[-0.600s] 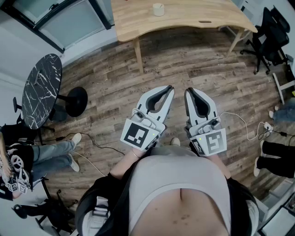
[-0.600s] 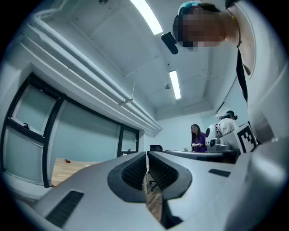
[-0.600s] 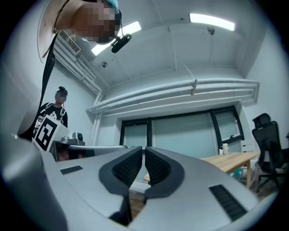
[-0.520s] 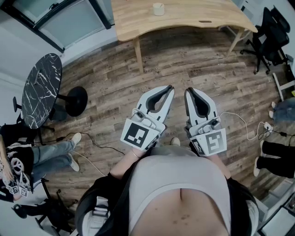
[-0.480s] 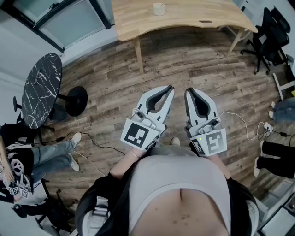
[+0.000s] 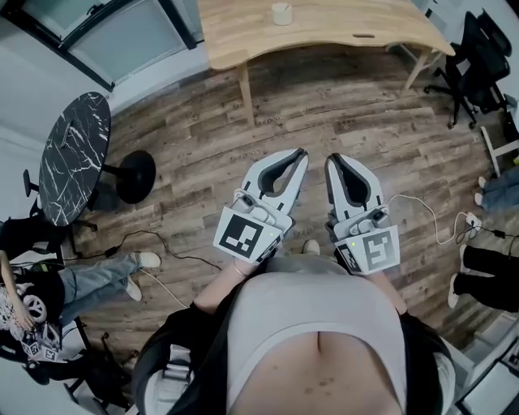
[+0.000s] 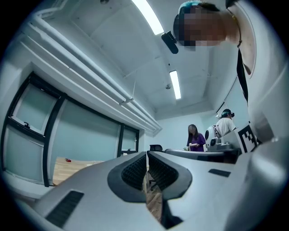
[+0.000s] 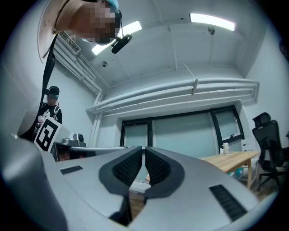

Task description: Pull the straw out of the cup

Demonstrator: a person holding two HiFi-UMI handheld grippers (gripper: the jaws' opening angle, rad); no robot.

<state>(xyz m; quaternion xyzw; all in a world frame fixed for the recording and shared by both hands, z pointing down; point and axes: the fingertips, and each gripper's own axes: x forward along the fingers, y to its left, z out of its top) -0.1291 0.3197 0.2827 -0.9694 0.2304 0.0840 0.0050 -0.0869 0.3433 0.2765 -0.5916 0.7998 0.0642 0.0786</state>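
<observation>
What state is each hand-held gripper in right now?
The white left hand-held gripper: closed, holding nothing.
The white right hand-held gripper: closed, holding nothing.

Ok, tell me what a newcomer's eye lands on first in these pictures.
First come the two grey grippers, the left gripper and the right gripper. They are held side by side mid-frame over the wood-plank floor, both shut and empty. Far off, at the head view's top edge, a small cup stands on a light wooden table, and a round black marble table sits at the left.

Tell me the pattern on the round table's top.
The round table top is black with white marble veining; head view shows it best.
</observation>
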